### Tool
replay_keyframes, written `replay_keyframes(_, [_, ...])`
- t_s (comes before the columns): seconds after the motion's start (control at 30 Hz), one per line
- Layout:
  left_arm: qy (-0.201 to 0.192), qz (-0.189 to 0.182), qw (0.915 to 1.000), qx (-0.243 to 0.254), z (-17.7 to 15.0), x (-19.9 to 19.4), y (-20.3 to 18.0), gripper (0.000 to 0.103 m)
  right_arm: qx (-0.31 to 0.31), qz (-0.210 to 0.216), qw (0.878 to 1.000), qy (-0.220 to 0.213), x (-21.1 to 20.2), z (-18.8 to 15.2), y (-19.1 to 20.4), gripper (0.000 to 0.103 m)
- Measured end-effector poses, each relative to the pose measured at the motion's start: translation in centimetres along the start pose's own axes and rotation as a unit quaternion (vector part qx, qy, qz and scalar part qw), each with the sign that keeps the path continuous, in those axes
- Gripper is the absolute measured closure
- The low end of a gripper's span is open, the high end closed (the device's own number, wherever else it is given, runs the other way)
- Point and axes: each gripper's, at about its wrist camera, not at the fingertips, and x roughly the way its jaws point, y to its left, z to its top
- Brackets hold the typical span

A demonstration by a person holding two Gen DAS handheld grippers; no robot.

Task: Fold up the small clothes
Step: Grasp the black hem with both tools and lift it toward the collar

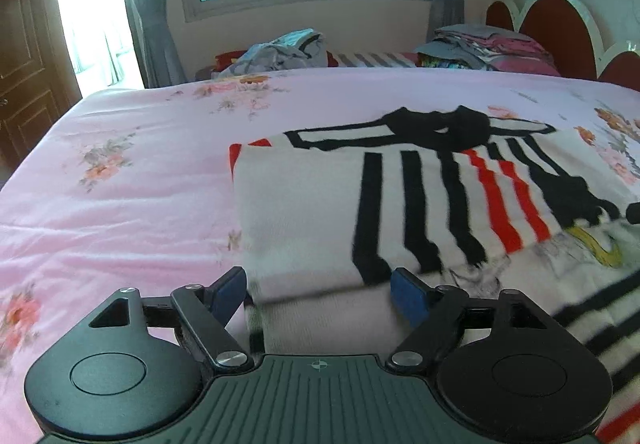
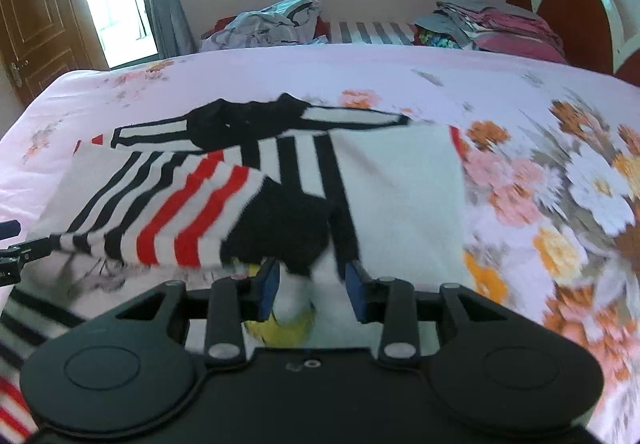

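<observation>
A white knitted sweater with black and red stripes lies partly folded on the pink floral bedsheet, well short of the red scalloped headboard. The left gripper stands wide, cloth between its blue pads but not pinched. The right gripper is narrowed on a bunched fold of the sweater nearer the headboard
</observation>
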Motion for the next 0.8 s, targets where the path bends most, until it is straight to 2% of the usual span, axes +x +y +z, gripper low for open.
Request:
replay_keyframes(0.13, [-0.004,0.003,1.0000,-0.002,-1.6,-3.1,-1.0,0.024,0.011,0.003,1.000,-0.006,-3.1,-2.2,-1.4,0.062])
replay_keyframes(0.2, [-0.005,0.002,1.0000,-0.007,-2.6,-4.7,-1.2,0.024,0.017,0.006,1.000,-0.011,-5.0,-3.5,-2.3,0.051])
replay_keyframes(0.27, [-0.005,0.004,0.9999,-0.010,-3.9,-6.4,-1.3,0.024,0.022,0.009,1.000,-0.010,-6.6,-4.8,-3.2,0.049])
replay_keyframes(0.57, [0.032,0.002,0.9983,-0.048,-11.9,-12.4,0.8,0.025,0.051,0.042,0.998,0.013,-11.8,-11.7,-7.3,0.050])
replay_keyframes(0.63, [0.041,0.000,0.9971,-0.064,-13.5,-13.2,1.3,0.032,0.054,0.046,0.997,0.021,-12.3,-13.2,-7.6,0.051])
replay_keyframes(0.7, [0.055,-0.010,0.9949,-0.085,-14.8,-13.8,1.7,0.044,0.057,0.052,0.997,0.031,-12.9,-14.8,-8.0,0.053])
replay_keyframes(0.8, [0.060,-0.035,0.9903,-0.120,-16.3,-14.8,2.2,0.044,0.074,0.070,0.994,0.041,-13.5,-16.7,-8.6,0.055])
